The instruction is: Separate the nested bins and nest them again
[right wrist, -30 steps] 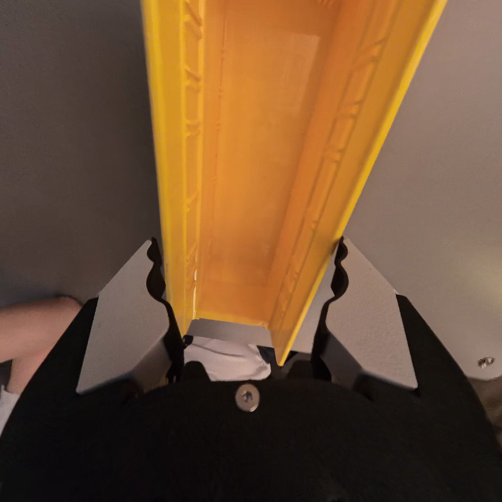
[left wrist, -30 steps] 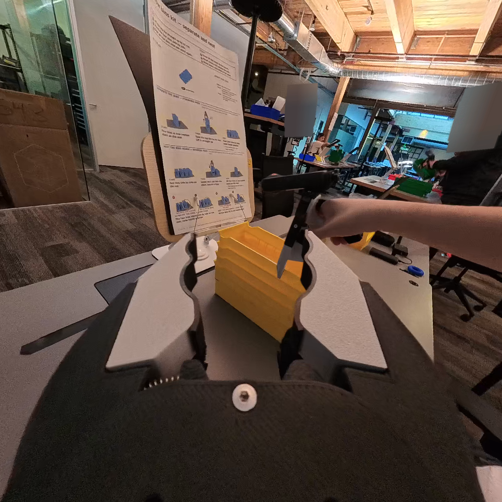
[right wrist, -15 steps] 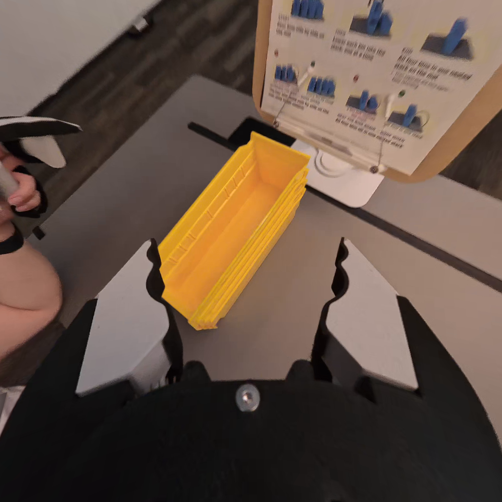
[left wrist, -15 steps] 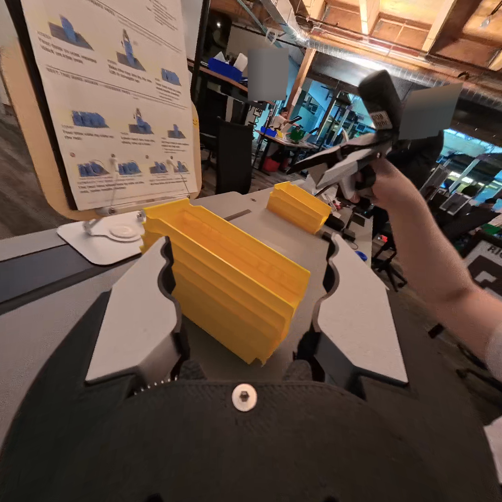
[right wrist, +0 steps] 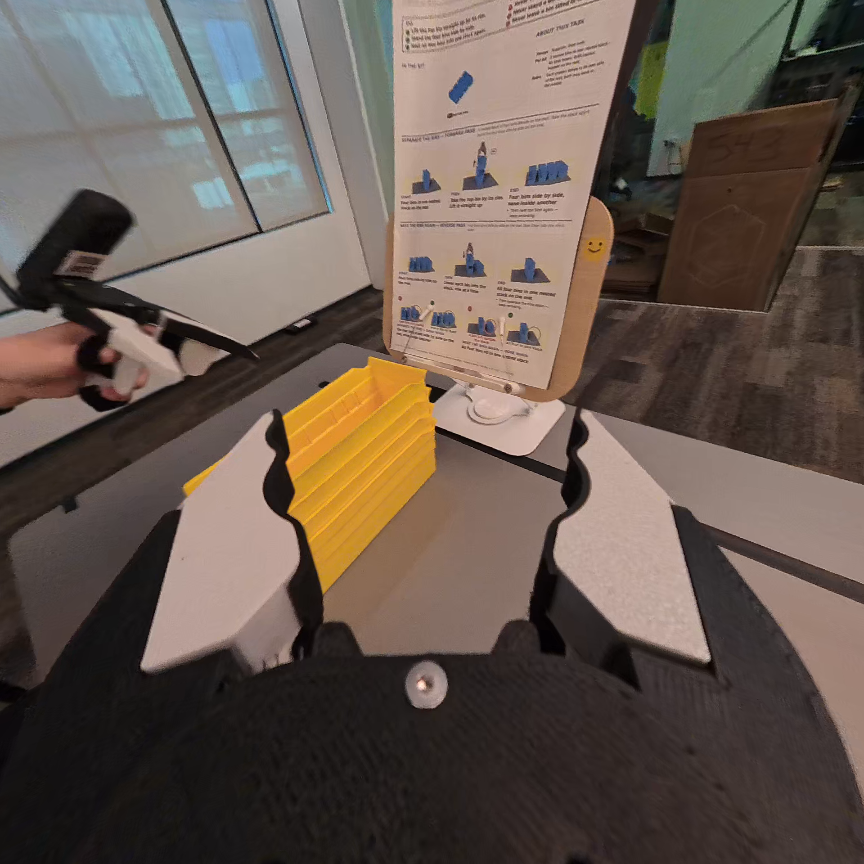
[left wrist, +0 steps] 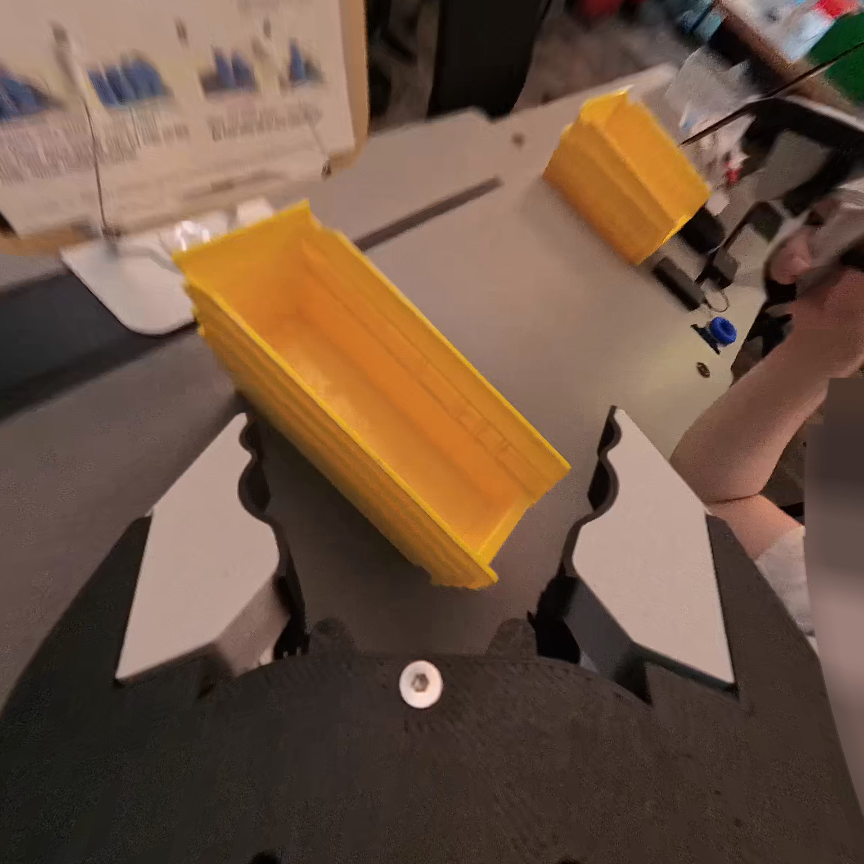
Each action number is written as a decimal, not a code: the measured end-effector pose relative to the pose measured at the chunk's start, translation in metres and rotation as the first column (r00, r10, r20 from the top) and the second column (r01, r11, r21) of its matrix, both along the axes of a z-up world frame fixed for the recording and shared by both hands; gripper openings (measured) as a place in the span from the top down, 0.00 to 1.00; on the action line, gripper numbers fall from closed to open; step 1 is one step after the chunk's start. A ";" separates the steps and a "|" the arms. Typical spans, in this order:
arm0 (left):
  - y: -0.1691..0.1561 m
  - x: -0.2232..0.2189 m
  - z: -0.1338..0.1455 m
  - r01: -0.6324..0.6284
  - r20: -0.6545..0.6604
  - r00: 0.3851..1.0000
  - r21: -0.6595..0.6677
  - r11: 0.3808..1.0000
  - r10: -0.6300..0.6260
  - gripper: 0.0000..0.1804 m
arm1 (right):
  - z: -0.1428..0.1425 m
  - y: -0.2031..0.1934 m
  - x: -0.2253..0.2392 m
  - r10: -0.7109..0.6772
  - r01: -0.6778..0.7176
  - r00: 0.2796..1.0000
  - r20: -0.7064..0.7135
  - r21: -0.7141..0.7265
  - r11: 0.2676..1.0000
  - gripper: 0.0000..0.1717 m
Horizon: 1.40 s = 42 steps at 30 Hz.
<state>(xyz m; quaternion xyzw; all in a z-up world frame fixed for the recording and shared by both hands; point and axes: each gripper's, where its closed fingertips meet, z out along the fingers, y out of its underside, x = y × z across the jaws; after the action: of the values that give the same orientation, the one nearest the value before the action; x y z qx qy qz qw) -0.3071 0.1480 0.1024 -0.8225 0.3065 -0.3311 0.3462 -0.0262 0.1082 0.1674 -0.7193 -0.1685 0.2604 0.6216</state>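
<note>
- Now both grippers have come away from the stack of nested yellow bins (left wrist: 374, 388) — a second ago the right one was pushed down close over the top bin's open mouth, and it has since pulled back to a view from behind the stack (right wrist: 360, 463).
- The left gripper (left wrist: 428, 449) has spread from a half-closed setting to wide; its grey fingers (left wrist: 205, 528) stand well clear of the bin walls, nothing between the pads pressed or carried.
- The right gripper (right wrist: 423, 472) is likewise wide and bare: the stack sits beyond its left finger (right wrist: 234, 528), with no pad gripping it.
- The stack itself rests on the grey table (left wrist: 537, 290), layered rims showing several bins one inside another, just in front of the white base of the instruction sheet stand (right wrist: 495, 421).
- A second yellow bin stack (left wrist: 626, 182) sits well apart at the far edge of the table, near the person's arm (left wrist: 757, 421).
- My reading — the release marks a pause between steps rather than a grasp in hand; the near stack looks fully nested, so either the re-nesting is finished or a fresh separation has yet to begin. Which of the two, the views do not settle.
- The left gripper, seen from the right view (right wrist: 234, 348), is raised off to the side.
</note>
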 end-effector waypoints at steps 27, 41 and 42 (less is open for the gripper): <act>0.043 0.041 -0.131 -0.539 -0.763 0.634 -0.321 0.779 0.124 0.24 | -0.011 0.000 0.037 0.133 -0.145 0.969 -0.208 -0.045 0.988 0.39; 0.038 0.042 -0.122 -0.524 -0.747 0.660 -0.377 0.764 0.084 0.34 | -0.019 0.007 0.036 0.120 -0.138 0.973 -0.197 -0.077 0.988 0.39; 0.037 0.042 -0.121 -0.526 -0.752 0.654 -0.379 0.762 0.078 0.34 | -0.020 0.008 0.037 0.118 -0.136 0.973 -0.198 -0.080 0.988 0.39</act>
<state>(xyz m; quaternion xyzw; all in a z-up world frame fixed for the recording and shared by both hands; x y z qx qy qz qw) -0.2647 0.1847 -0.0183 -0.9885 0.1513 -0.0048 -0.0043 0.0107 0.1159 0.1478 -0.7065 -0.1412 0.3755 0.5830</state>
